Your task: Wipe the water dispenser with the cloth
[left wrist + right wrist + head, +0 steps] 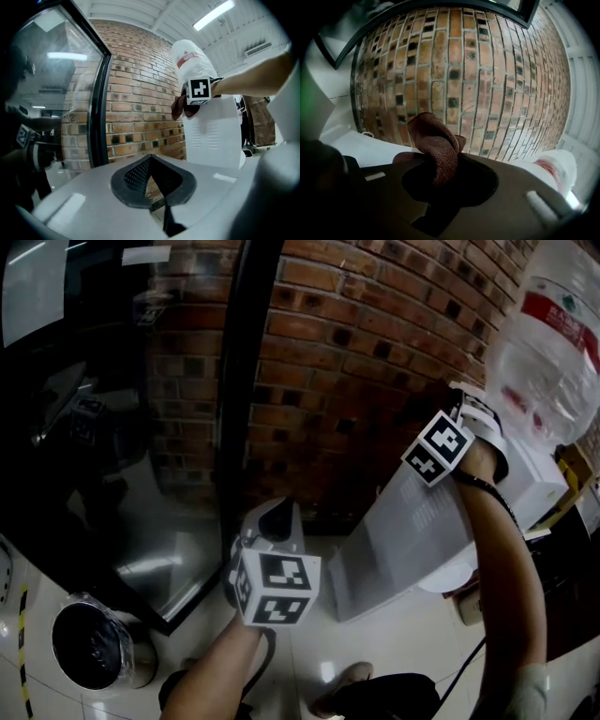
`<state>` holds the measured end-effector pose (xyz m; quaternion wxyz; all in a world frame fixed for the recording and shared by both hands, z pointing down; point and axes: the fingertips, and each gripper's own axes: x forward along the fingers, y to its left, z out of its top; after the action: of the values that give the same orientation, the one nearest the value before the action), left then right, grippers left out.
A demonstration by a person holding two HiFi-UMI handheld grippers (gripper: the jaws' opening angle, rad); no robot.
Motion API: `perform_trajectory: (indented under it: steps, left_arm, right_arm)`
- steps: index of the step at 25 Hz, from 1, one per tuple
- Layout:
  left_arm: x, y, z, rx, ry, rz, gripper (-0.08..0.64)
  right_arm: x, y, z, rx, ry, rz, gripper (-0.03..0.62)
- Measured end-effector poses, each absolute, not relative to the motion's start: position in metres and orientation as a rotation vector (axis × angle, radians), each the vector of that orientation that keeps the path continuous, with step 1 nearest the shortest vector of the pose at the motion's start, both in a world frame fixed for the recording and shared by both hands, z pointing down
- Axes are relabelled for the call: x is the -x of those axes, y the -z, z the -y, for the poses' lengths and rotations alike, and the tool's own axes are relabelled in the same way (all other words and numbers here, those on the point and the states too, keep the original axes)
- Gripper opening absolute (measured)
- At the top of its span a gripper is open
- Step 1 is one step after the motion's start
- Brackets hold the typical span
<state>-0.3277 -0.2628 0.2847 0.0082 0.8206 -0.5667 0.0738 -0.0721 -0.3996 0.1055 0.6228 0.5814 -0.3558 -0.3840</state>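
While the right hand-held gripper [440, 161] pinches the cloth [435, 145] at the top edge of the water dispenser [412, 521], at two o'clock in the head view, wiping seems only begun, with most surfaces probably left; the left hand-held gripper [149, 161], pressed together, holds nothing.

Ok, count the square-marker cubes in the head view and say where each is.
2. One cube on the left gripper, low centre by the glass door; the other on the right gripper, which grips the cloth at the upper back of the water dispenser. None looks hidden.
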Motion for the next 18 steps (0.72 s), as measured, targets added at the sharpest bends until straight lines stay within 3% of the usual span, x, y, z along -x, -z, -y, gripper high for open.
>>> perform_trajectory:
  steps: [18]
  left_arm:
    - [0.325, -0.314, 0.283, -2.542, -0.240, 1.747, 0.000]
  right_arm:
    - [0.061, -0.266, 0.388, -1.041, 0.824, 0.747, 0.083]
